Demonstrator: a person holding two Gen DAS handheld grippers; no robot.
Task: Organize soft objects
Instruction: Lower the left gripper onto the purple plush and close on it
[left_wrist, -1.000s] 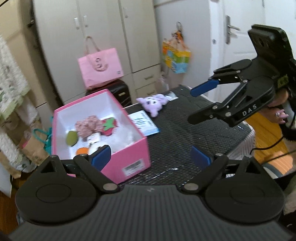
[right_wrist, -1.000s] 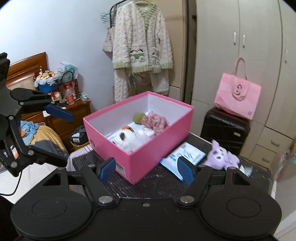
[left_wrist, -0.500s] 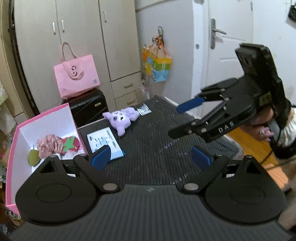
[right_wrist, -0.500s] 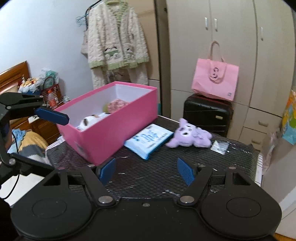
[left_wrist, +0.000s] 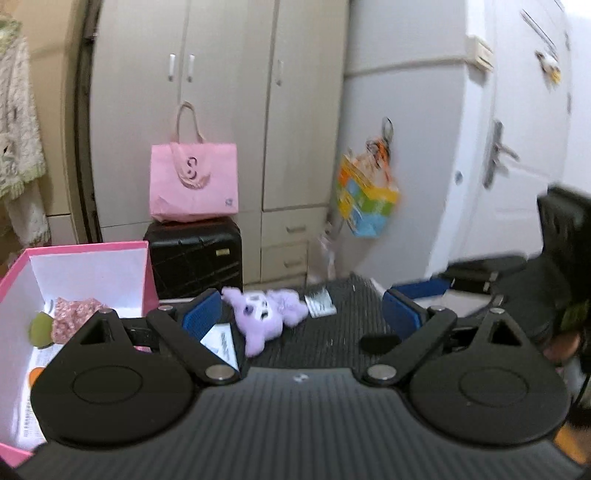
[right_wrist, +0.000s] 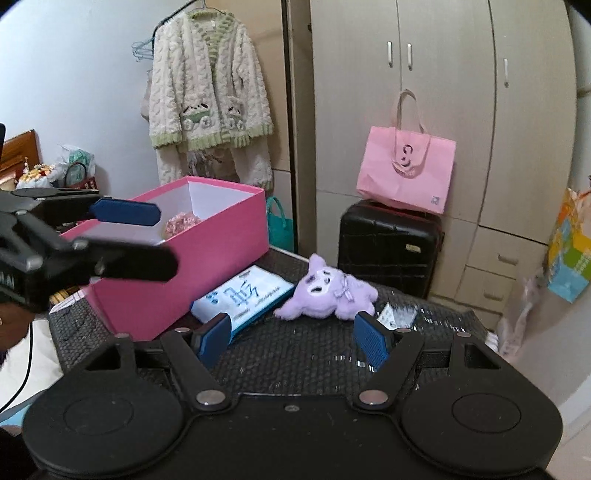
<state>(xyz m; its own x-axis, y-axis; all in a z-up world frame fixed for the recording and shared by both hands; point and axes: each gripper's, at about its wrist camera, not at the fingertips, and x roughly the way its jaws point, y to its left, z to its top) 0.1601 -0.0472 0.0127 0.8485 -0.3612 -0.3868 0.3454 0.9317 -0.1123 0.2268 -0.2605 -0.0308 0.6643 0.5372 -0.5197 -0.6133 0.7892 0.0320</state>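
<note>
On the black mesh desk (right_wrist: 317, 354) lies the purple plush toy (right_wrist: 327, 293), just right of the blue-and-white packet (right_wrist: 245, 295), which sits against the pink box (right_wrist: 177, 273). A small silver sachet (right_wrist: 399, 315) lies beside the plush. Both the left gripper (left_wrist: 301, 317) and right gripper (right_wrist: 291, 338) stand wide open, empty, short of the plush.

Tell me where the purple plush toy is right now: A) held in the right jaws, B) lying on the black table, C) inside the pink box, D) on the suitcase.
B: the purple plush toy lies on the black table, outside the pink box.
</note>
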